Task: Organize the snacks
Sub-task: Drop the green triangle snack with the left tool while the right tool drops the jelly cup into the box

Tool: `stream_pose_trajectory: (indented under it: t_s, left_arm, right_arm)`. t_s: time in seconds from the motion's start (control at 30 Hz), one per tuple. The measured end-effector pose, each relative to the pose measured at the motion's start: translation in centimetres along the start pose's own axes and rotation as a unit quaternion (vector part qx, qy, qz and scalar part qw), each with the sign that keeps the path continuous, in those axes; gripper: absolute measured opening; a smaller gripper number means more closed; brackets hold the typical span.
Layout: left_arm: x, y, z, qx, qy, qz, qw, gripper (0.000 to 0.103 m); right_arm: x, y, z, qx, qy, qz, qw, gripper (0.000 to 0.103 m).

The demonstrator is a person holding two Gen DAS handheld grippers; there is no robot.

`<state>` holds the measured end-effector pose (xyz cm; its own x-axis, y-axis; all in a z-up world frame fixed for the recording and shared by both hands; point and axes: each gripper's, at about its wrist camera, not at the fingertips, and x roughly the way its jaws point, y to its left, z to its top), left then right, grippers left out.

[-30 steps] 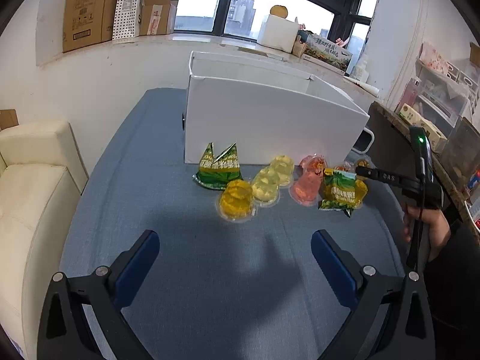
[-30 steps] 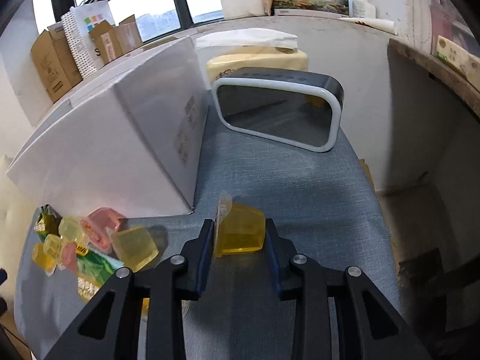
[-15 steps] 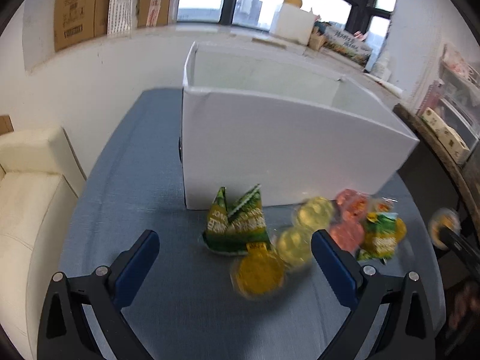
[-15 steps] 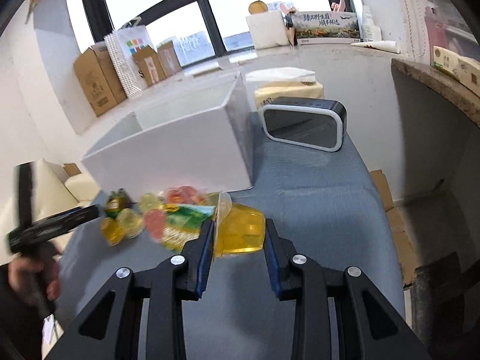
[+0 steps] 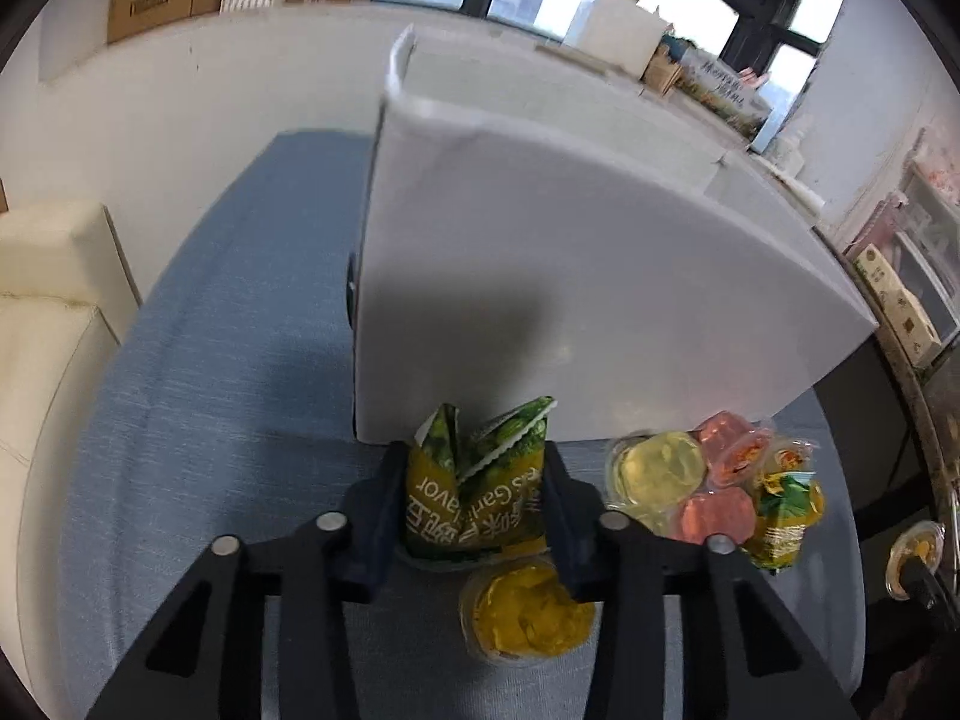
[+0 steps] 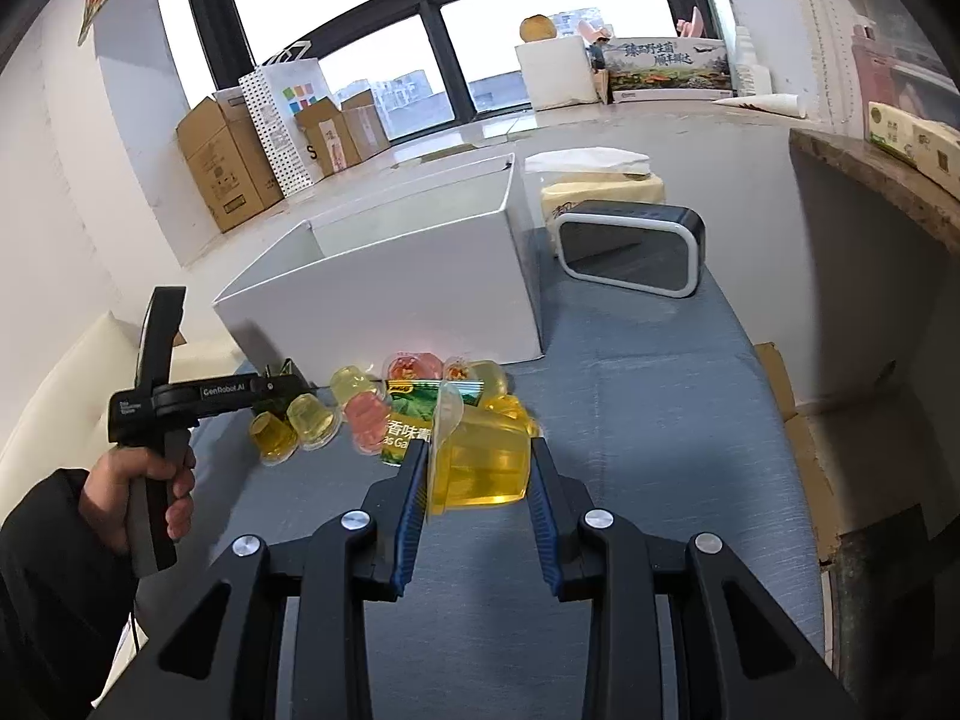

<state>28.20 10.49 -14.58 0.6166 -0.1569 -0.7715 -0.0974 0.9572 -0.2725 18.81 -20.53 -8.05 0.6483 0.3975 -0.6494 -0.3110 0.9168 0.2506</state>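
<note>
In the left wrist view, the left gripper (image 5: 474,504) has its fingers closed against both sides of a green snack packet (image 5: 474,495), which stands upright between them; the packet's bottom edge is hidden behind the gripper frame. Just nearer than the packet, an orange jelly cup (image 5: 525,615) sits on the blue tabletop (image 5: 198,420), partly covered by the right finger. To the right lies a cluster touching one another: a pale yellow jelly cup (image 5: 657,471), pink jelly cups (image 5: 729,462) and a second green packet (image 5: 783,516) lying over another cup that is hard to make out. Beyond the snacks stands a white box (image 5: 570,300), its near wall blurred and its inside out of sight from here.

In the right wrist view, the right gripper (image 6: 477,480) is narrowed onto a yellow jelly cup (image 6: 480,465), lid toward the left finger, apparently lifted off the tabletop, though the view does not settle this. Past it the snack pile lies along the box's near wall, partly screened by the held cup. The box (image 6: 384,294) is open at the top, only its inner walls visible. Behind its right corner stands a dark speaker (image 6: 630,255) with a white rim, and a tissue pack (image 6: 600,192) is half hidden behind that.
</note>
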Motion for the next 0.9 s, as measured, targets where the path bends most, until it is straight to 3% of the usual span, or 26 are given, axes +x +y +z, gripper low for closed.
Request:
stream_pose_trajectory:
  t_s: [0.17, 0.3, 0.47, 0.7, 0.9]
  left_arm:
    - [-4.7, -1.1, -1.8, 0.03, -0.061, -0.008, 0.9977, 0.043]
    - [-10.0, -2.7, -3.5, 0.07, -0.119, -0.015, 0.9903, 0.043]
    - [-13.3, -4.9, -4.2, 0.092, -0.137, -0.046, 0.9852, 0.043]
    - [-14.4, -6.6, -1.0, 0.11, -0.16, -0.066, 0.9786, 0.043]
    - [-12.8, -7.3, 5.1, 0.111, -0.17, -0.067, 0.9769, 0.043]
  right_arm:
    - [0.0, 1.0, 0.1, -0.011, -0.003, 0.008, 1.0, 0.034]
    - [-0.2, 2.5, 0.6, -0.025, -0.009, 0.018, 0.999, 0.034]
    - [-0.1, 5.2, 1.7, -0.05, -0.018, 0.041, 0.998, 0.034]
    - [1.1, 7.4, 5.5, -0.079, -0.034, 0.05, 0.995, 0.034]
    - [3.6, 8.2, 10.9, -0.089, -0.052, 0.044, 0.994, 0.034]
